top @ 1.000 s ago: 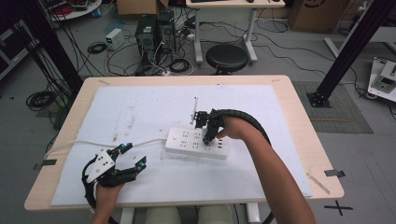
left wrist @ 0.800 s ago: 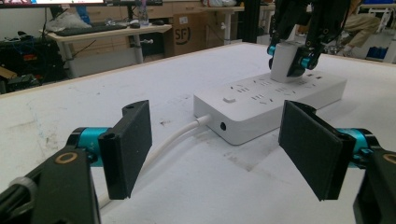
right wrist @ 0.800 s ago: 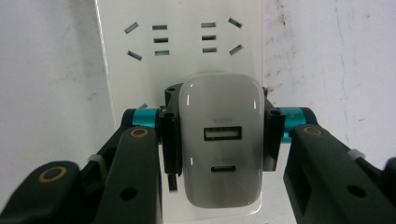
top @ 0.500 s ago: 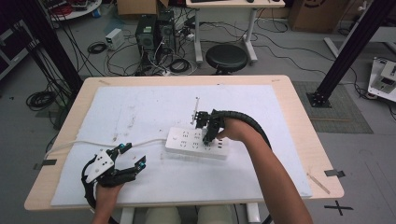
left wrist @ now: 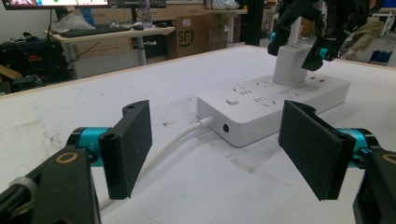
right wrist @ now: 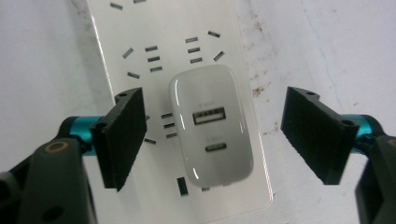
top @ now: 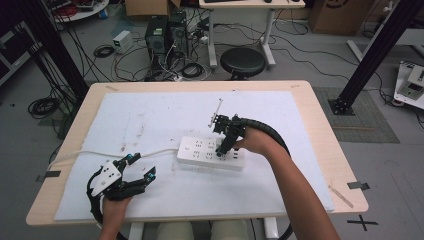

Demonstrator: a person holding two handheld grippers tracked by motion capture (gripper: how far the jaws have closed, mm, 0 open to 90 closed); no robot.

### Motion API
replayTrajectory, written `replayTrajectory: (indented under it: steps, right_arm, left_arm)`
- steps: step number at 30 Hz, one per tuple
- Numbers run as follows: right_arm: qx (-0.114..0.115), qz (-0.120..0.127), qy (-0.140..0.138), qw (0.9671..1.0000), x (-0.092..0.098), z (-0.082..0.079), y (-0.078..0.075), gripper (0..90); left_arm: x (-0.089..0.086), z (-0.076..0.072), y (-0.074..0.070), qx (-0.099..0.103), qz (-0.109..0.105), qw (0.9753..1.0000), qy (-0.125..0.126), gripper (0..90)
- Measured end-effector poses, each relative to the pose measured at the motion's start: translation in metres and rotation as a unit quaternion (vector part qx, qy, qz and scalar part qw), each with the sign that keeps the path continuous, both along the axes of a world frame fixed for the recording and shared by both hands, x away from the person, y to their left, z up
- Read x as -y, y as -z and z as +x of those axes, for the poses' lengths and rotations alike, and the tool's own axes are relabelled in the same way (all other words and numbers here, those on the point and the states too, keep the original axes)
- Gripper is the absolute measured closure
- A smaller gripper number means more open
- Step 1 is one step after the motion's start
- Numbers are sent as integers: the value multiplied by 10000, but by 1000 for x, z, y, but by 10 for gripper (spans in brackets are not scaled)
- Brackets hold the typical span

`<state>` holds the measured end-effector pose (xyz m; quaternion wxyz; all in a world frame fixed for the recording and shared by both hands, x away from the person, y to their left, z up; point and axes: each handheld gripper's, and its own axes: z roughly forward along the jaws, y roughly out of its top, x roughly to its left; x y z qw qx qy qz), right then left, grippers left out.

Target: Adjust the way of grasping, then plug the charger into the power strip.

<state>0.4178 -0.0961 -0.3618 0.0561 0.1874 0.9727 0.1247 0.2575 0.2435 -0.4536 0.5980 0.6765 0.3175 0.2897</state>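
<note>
Centre of the right gripper view: a white USB charger (right wrist: 212, 128) plugged upright into the power strip (right wrist: 159, 28), between the right tongs (right wrist: 212, 140), spread apart. Left tongs (top: 140, 170), also apart, lower left, farther.

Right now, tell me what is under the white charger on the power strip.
The white charger stands plugged into the power strip, between the open right tongs, which do not touch it. Slots show around it; the slots under its body and its prongs are covered.
</note>
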Motion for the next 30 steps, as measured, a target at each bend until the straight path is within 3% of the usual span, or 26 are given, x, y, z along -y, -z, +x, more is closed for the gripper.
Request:
replayTrajectory:
  steps: [5, 6, 9, 19, 24, 30]
  right_arm:
    - [202, 231, 206, 9993, 10, -5, -8, 219]
    - [217, 493, 334, 9980, 16, -6, -13, 219]
    - [271, 686, 428, 9964, 24, -8, -18, 218]
    - [459, 710, 622, 9945, 38, -14, -24, 217]
    - [741, 891, 664, 9910, 47, -23, -33, 214]
    - [758, 1025, 752, 9890, 56, -28, -33, 210]
  left_arm:
    - [0, 0, 0, -7, -43, 10000, -38, 284]
    - [0, 0, 0, 13, -44, 10000, -56, 289]
    - [-1, -1, 0, 9, -90, 9999, -76, 289]
    - [-1, -1, 1, 56, -88, 9999, -71, 289]
    - [-1, -1, 1, 50, -90, 9999, -73, 289]
    - [-2, -1, 1, 44, -95, 9999, -76, 289]
